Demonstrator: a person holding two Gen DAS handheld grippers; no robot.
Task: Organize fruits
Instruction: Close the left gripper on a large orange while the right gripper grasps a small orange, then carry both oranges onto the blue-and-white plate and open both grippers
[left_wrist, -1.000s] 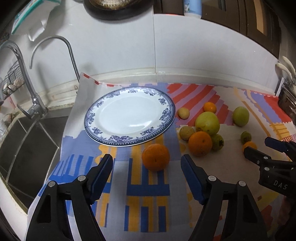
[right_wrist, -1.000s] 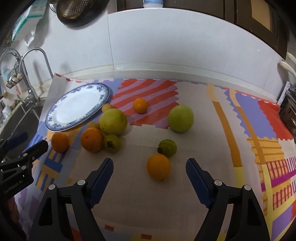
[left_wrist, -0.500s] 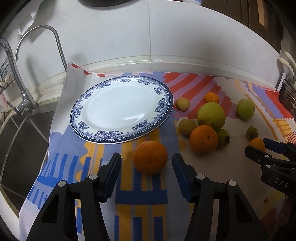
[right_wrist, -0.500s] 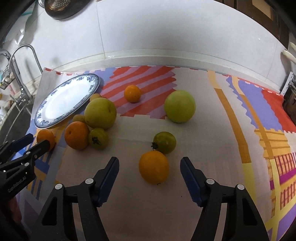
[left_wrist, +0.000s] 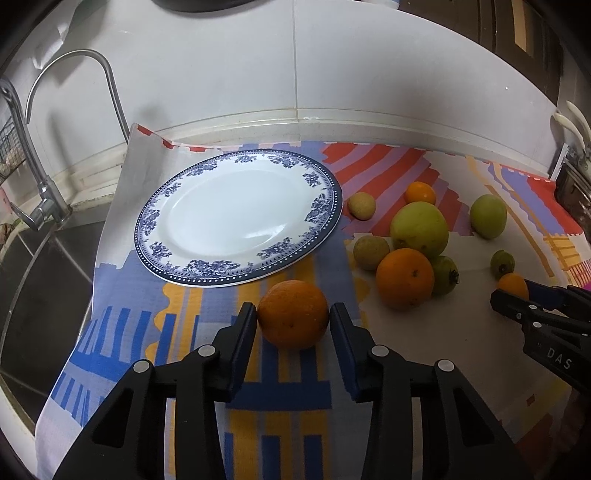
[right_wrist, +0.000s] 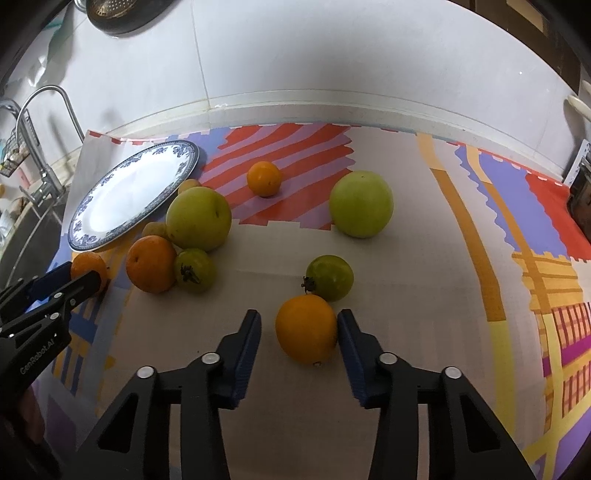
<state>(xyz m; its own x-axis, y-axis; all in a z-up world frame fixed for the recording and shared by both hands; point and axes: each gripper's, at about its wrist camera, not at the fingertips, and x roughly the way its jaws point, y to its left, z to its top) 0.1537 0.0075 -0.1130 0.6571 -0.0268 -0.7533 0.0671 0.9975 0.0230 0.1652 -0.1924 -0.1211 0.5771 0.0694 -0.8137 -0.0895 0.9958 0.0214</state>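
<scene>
An empty blue-and-white plate lies on a patterned cloth. My left gripper has its jaws against both sides of an orange just in front of the plate. My right gripper straddles a yellow-orange fruit; the right pad touches it, the left pad stands a little off. A green tomato sits just behind that fruit. In the right wrist view the plate is at the far left and the left gripper is beside it.
Several more fruits lie between the plate and the right gripper: a large green apple, an orange, a green tomato, a small orange, another green apple. A sink and tap are left of the cloth.
Both grippers moved forward and down and narrowed around their fruits. The left jaws closed from wide apart onto the orange; the right jaws came in around the yellow-orange fruit.
</scene>
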